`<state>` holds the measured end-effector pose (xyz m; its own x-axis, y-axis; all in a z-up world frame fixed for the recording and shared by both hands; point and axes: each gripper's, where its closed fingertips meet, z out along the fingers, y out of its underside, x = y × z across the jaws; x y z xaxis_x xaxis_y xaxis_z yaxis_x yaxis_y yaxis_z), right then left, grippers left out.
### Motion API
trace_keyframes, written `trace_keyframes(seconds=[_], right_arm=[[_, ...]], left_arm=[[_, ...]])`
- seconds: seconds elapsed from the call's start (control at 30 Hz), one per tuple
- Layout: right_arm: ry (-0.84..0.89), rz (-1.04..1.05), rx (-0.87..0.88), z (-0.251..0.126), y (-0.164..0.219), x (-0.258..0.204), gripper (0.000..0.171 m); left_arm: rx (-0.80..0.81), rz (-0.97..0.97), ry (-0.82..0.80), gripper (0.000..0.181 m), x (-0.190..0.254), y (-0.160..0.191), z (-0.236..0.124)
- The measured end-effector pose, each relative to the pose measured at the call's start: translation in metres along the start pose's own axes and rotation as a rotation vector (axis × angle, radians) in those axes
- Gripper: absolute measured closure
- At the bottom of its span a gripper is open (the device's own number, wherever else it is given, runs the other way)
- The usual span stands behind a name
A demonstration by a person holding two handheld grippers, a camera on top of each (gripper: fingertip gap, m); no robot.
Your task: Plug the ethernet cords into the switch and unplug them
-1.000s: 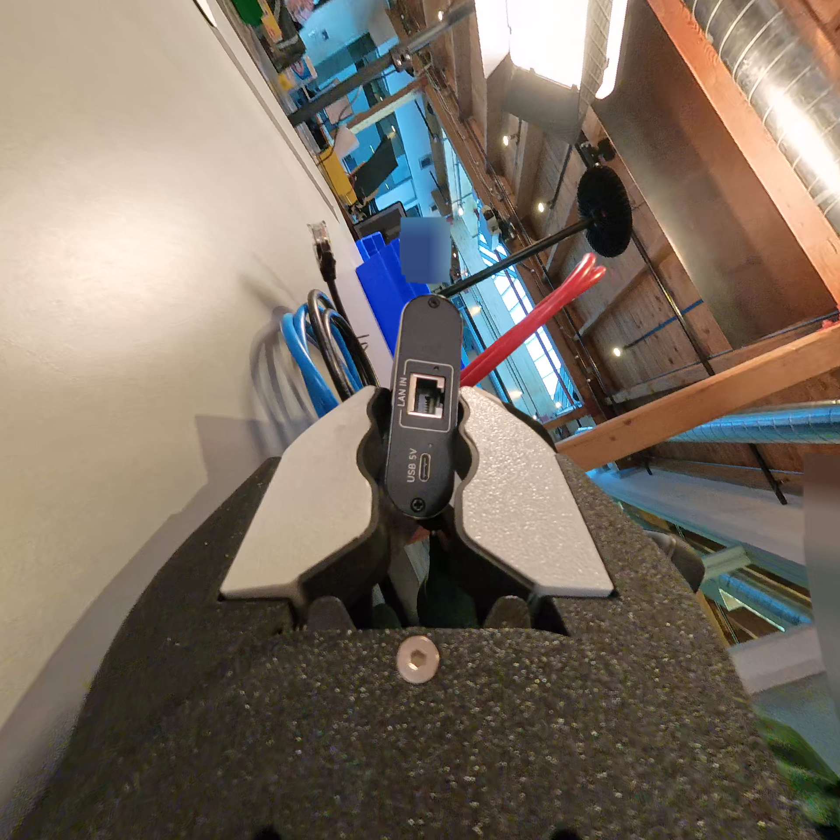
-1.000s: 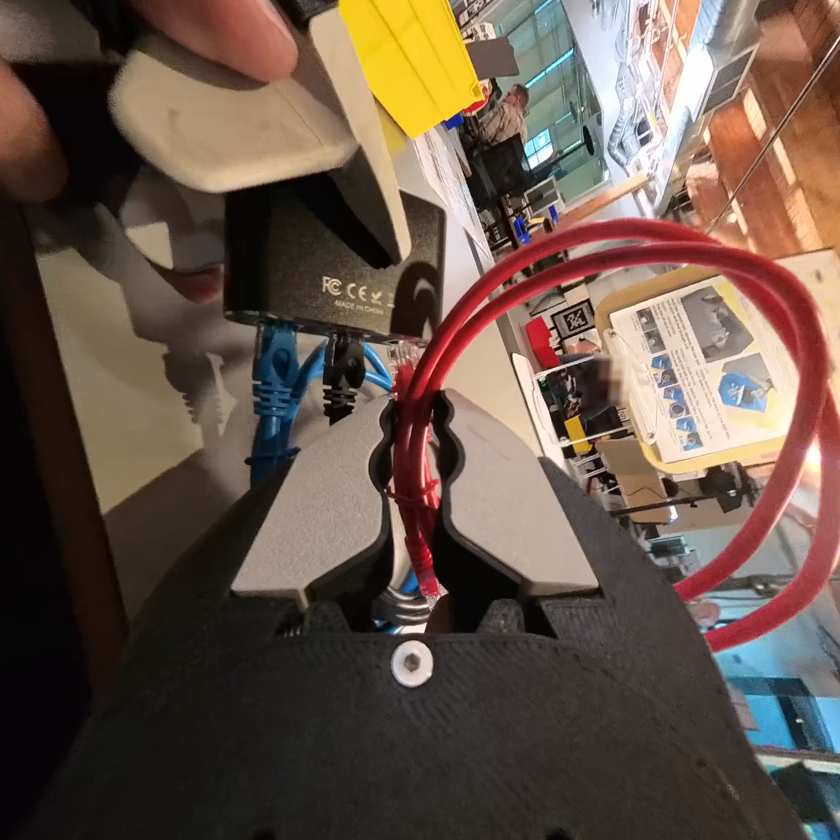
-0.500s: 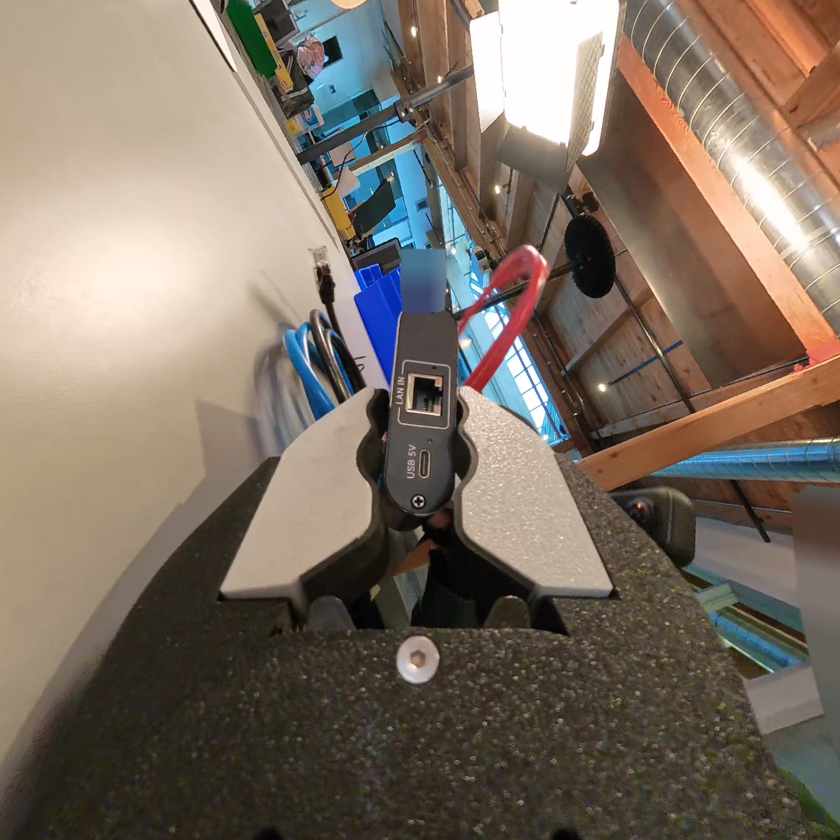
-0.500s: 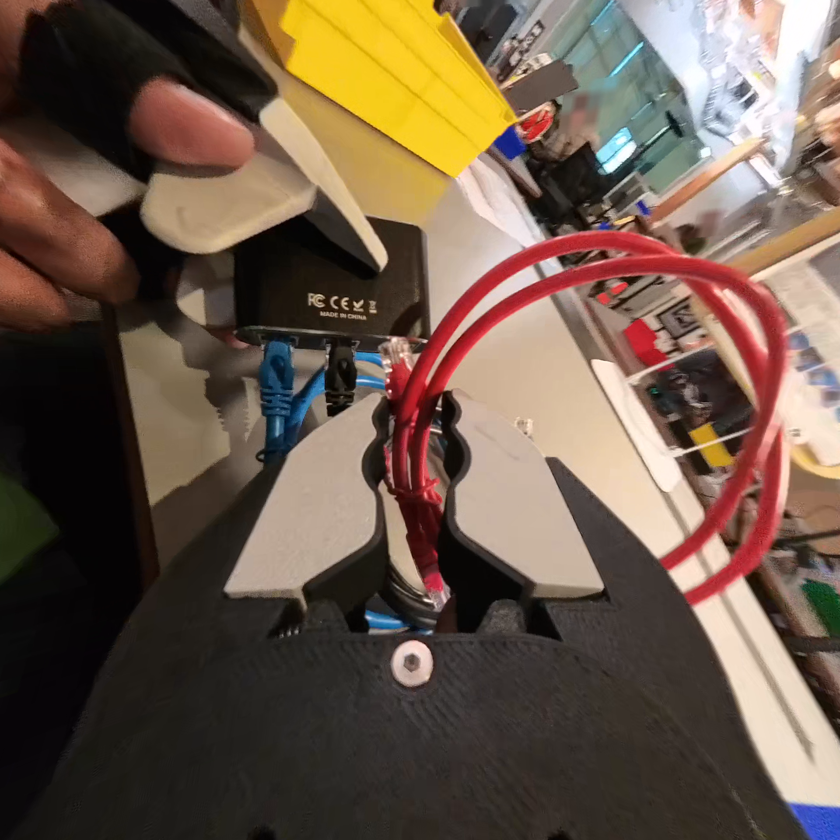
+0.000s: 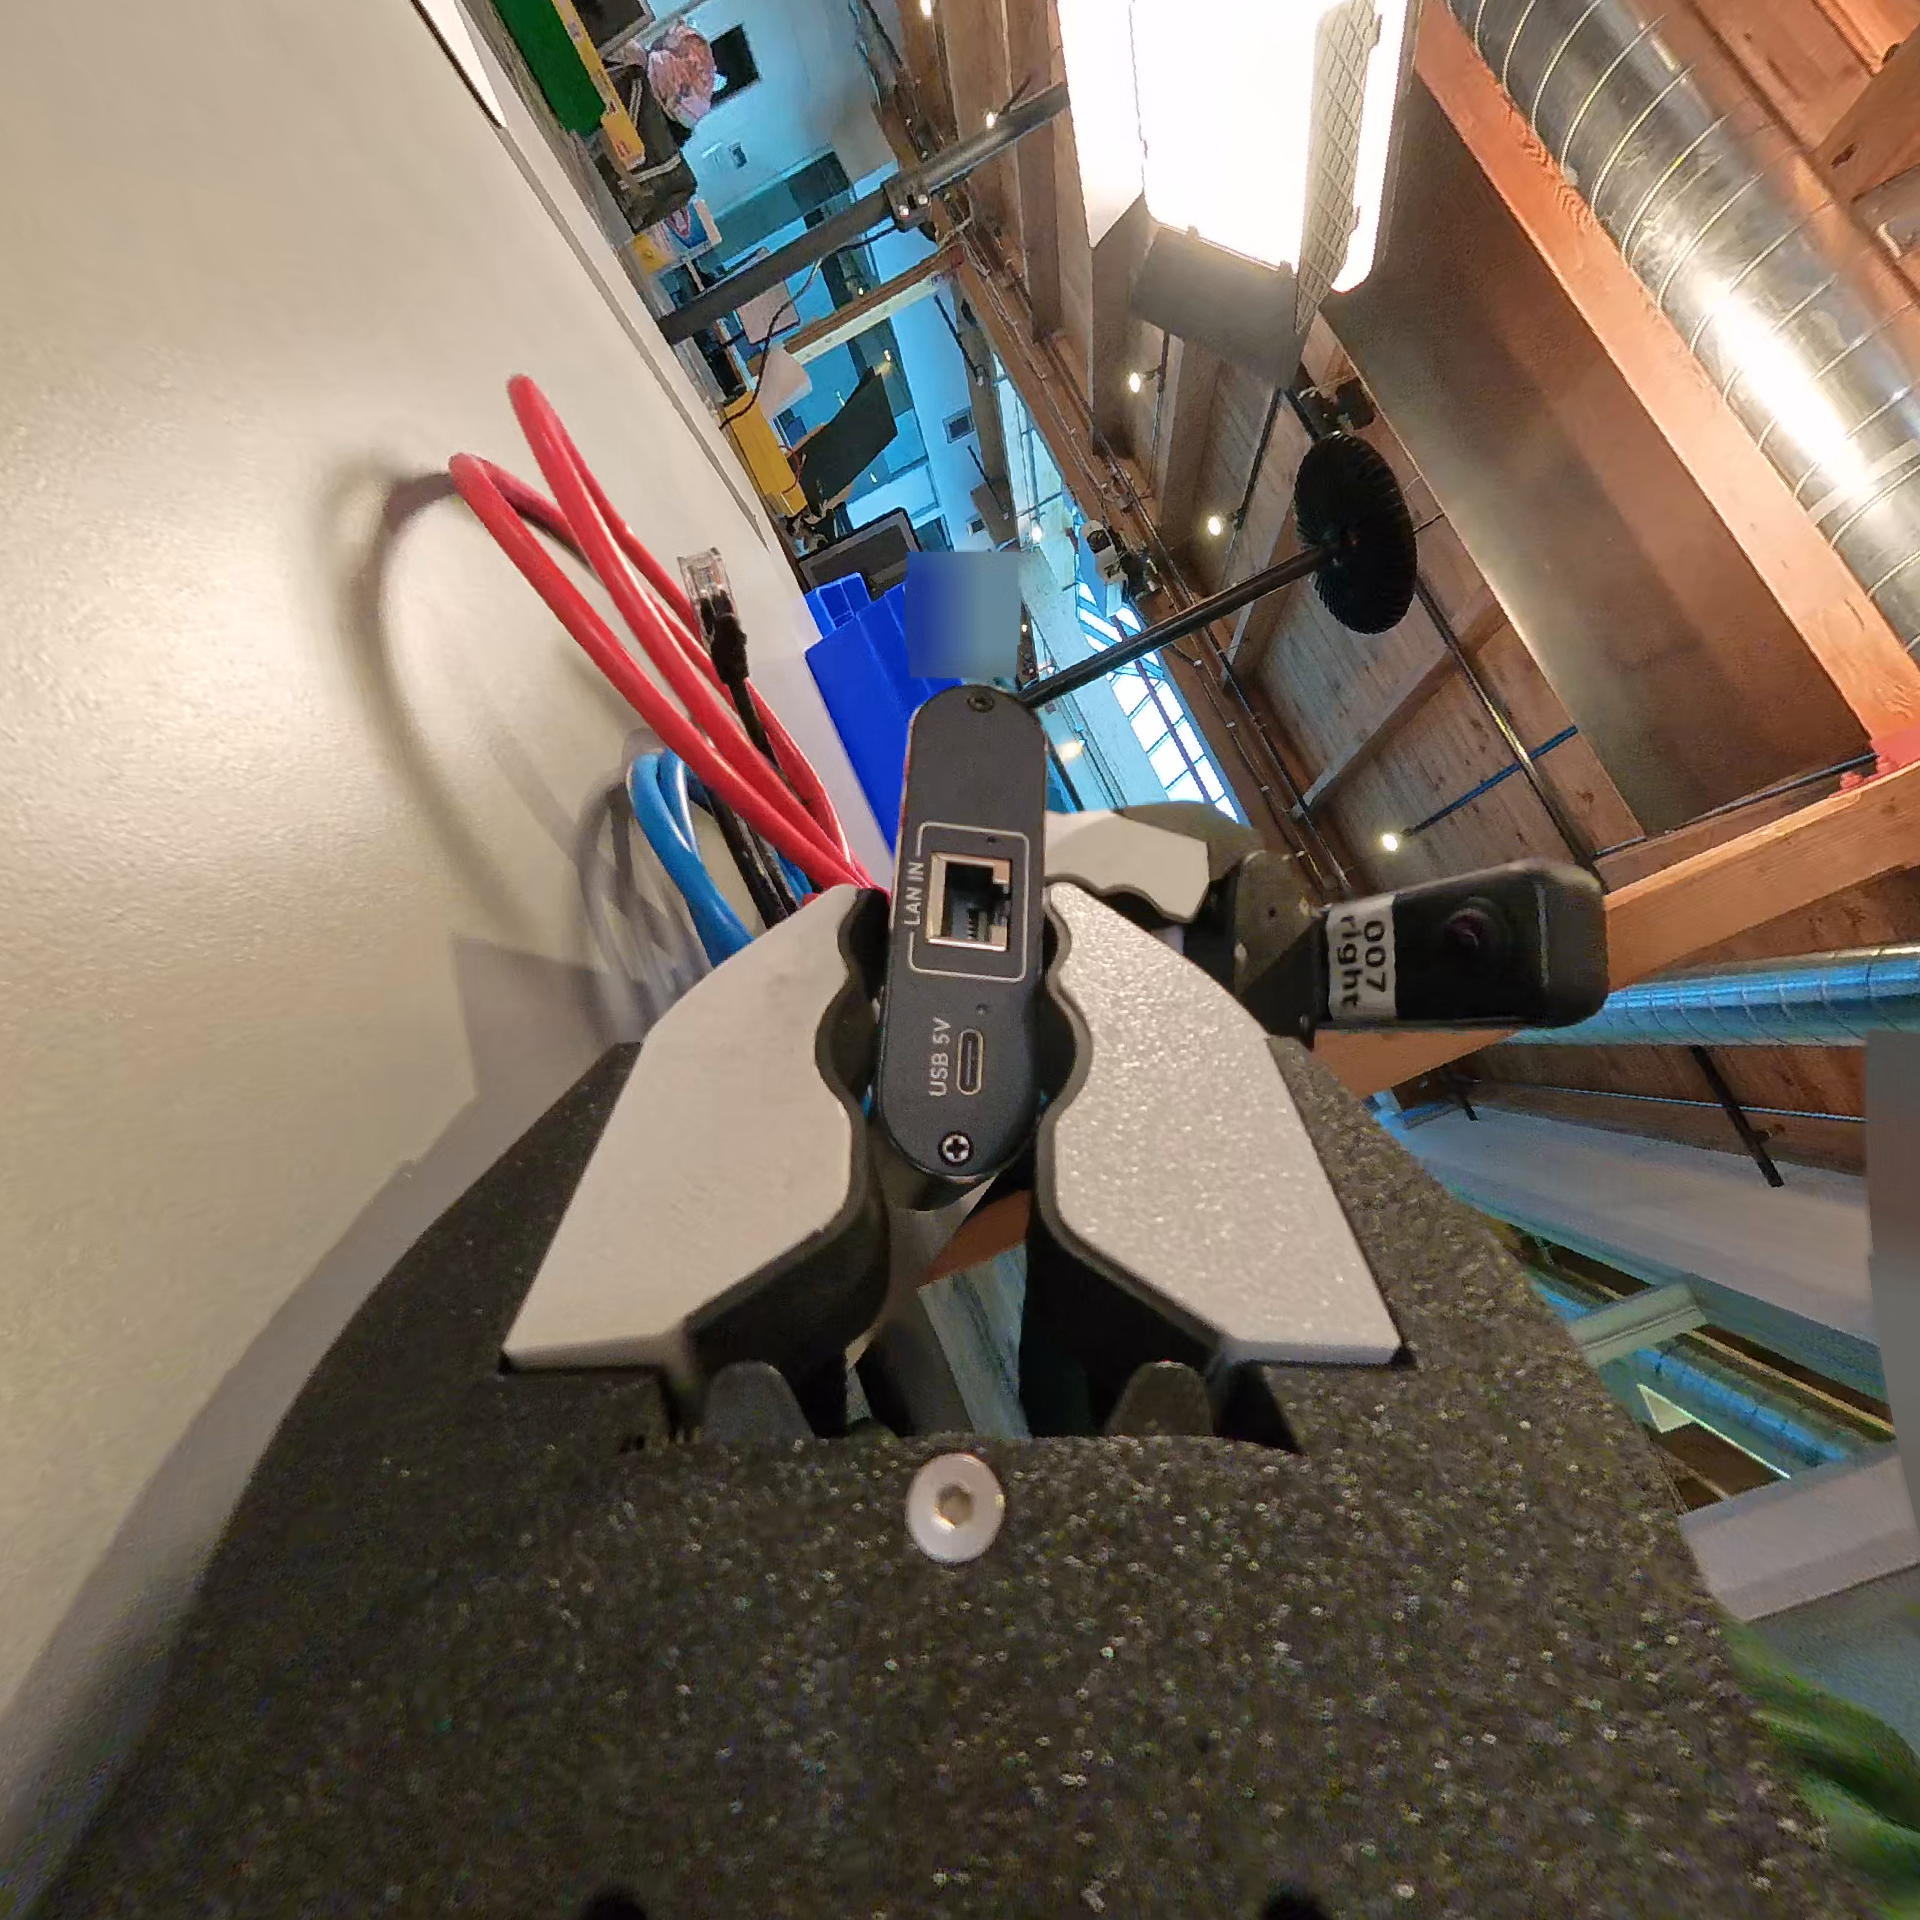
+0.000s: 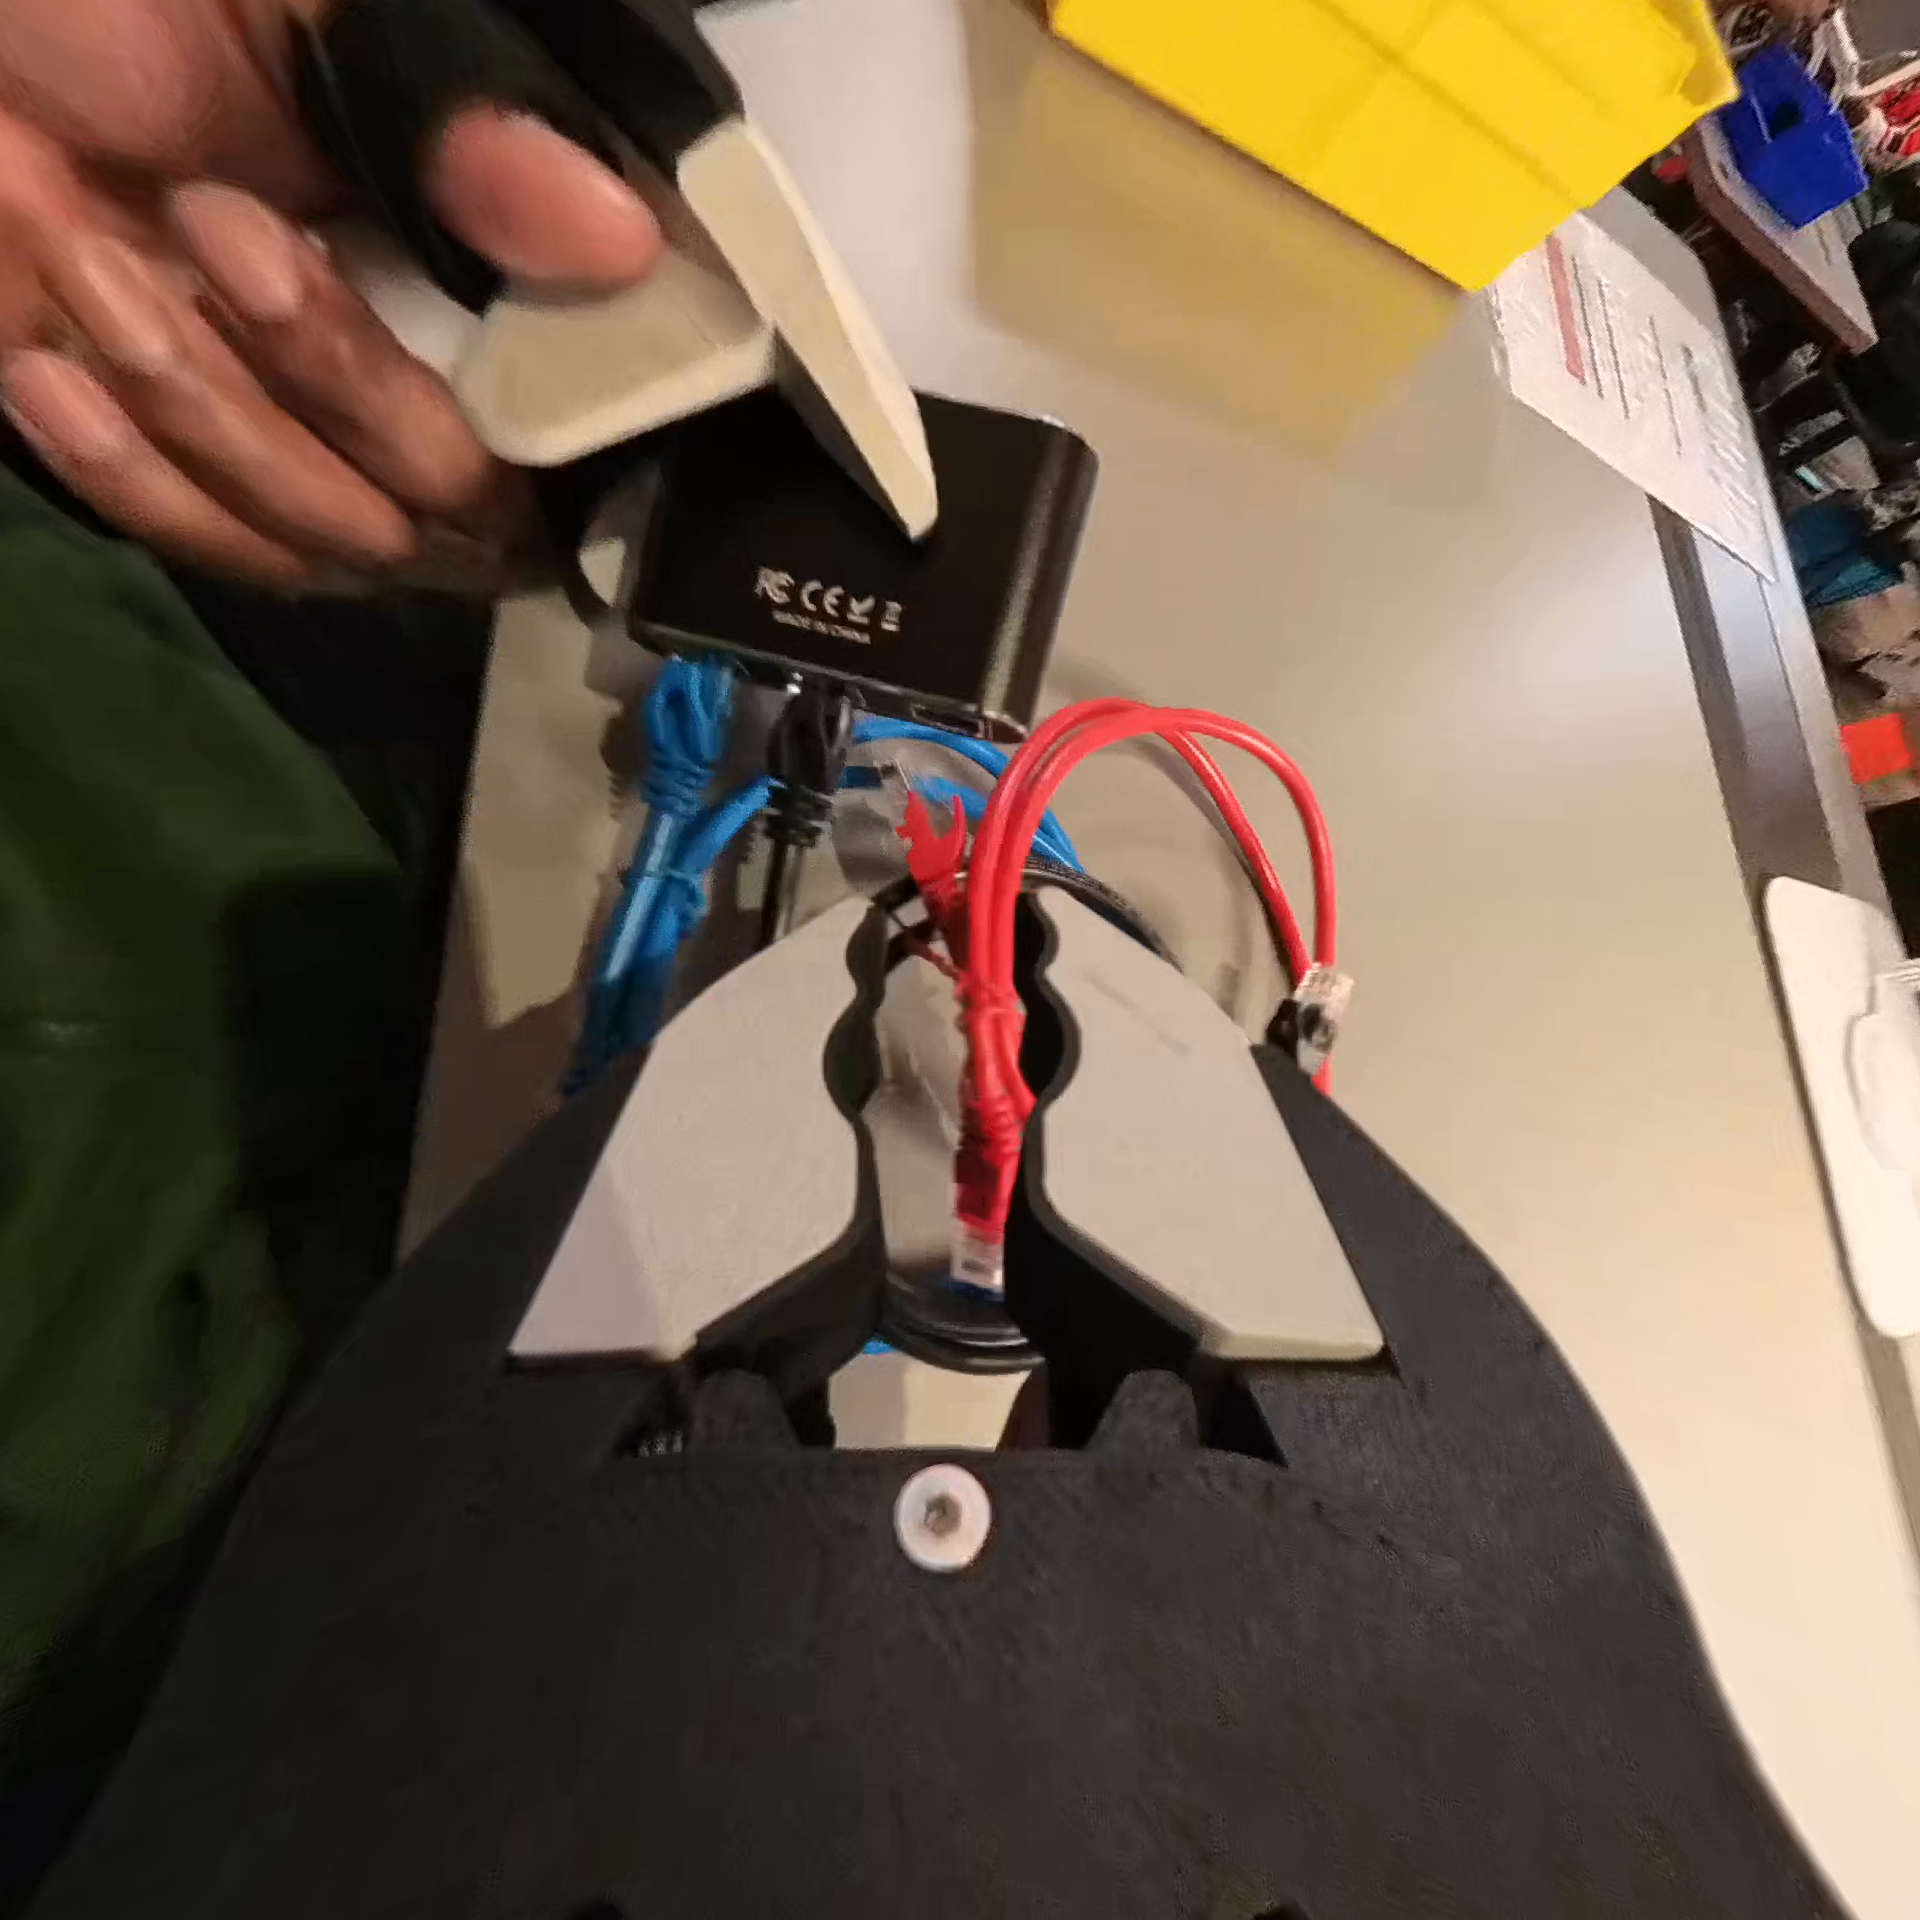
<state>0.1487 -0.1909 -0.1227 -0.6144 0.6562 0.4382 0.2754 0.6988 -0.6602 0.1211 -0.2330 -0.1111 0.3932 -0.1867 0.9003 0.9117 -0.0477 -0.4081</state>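
My left gripper (image 5: 956, 904) is shut on the black switch (image 5: 961, 790) and holds it edge-up over the white table (image 5: 208, 520). In the right wrist view the switch (image 6: 883, 561) has a blue cord (image 6: 665, 821) and a black cord (image 6: 805, 758) plugged into its near edge. My right gripper (image 6: 951, 914) stands slightly open just in front of it. The tied red cord (image 6: 982, 1049) lies loose against its right finger. One red plug (image 6: 925, 842) points at the switch but is apart from it. The red loops (image 5: 582, 582) rest on the table.
A yellow bin (image 6: 1403, 104) stands behind the switch, with a paper sheet (image 6: 1621, 384) to its right. The black cord's free plug (image 6: 1314, 1003) lies right of my right gripper. A blue bin (image 5: 857, 675) is farther back. A person's hand (image 6: 208, 364) holds the left gripper. About 6 cm separates my left fingertips from my right.
My right gripper's fingers have parted a little and it has drawn back and down from the switch. The red plug has left the switch's edge and the red loops have dropped to the table.
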Motion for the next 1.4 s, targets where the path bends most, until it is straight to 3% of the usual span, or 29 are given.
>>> trace_keyframes(seconds=[0.13, 0.3, 0.5, 0.6, 0.8, 0.97, 1.17, 1.4], right_arm=[[-0.115, 0.033, -0.096, 0.017, 0.002, 0.011, 0.147], [-0.409, 0.161, -0.198, 0.034, 0.007, 0.0, 0.144], [-0.475, 0.165, -0.248, 0.042, 0.013, -0.014, 0.145], [-0.4, 0.143, -0.211, 0.044, 0.009, -0.006, 0.152], [-0.076, 0.194, -0.113, 0.036, 0.012, 0.065, 0.157], [0.118, 0.261, -0.099, 0.018, 0.036, 0.123, 0.156], [0.312, 0.313, -0.092, -0.02, 0.073, 0.194, 0.165], [0.317, 0.419, -0.102, -0.034, 0.112, 0.234, 0.165]], left_arm=[[-0.002, 0.012, -0.011, 0.154, 0.001, 0.001, -0.002], [0.0, 0.024, -0.007, 0.154, 0.001, 0.001, -0.006], [-0.001, 0.028, -0.002, 0.154, 0.0, -0.003, -0.008], [0.001, 0.035, -0.011, 0.154, -0.002, -0.009, -0.008], [-0.04, 0.127, -0.023, 0.154, 0.011, -0.038, 0.002], [-0.173, 0.279, -0.052, 0.154, 0.014, -0.068, 0.036], [-0.211, 0.364, -0.123, 0.154, -0.005, -0.13, 0.082], [-0.22, 0.333, -0.074, 0.154, -0.037, -0.198, 0.142]])
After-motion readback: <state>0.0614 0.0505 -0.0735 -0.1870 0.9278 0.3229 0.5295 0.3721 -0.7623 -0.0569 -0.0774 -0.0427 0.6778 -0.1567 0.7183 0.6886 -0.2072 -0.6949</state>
